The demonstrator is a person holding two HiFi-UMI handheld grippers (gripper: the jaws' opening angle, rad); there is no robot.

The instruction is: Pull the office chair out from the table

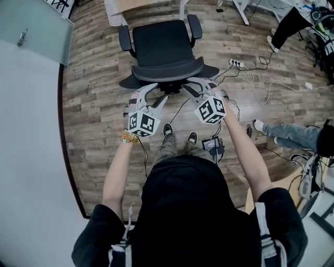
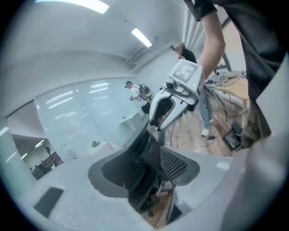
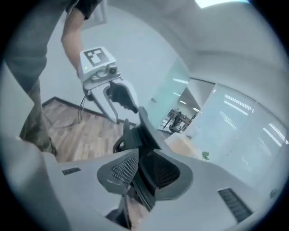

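Here the black office chair with padded armrests (image 1: pixel 164 44) stands on the brown plank floor (image 1: pixel 94 99). Its seat faces the pale wooden table (image 1: pixel 141 4), with the seat front just beside the table's edge. At the top rim of the chair's back, nearest the person, the left gripper (image 1: pixel 158 94) holds its jaws spread wide. The right gripper (image 1: pixel 189 86) beside it is also parted. The dark rim shows in each gap, and neither pair of jaws clamps it.

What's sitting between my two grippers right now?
In the head view, the rear of the office chair lies between the left gripper and right gripper, with wooden floor showing beneath.
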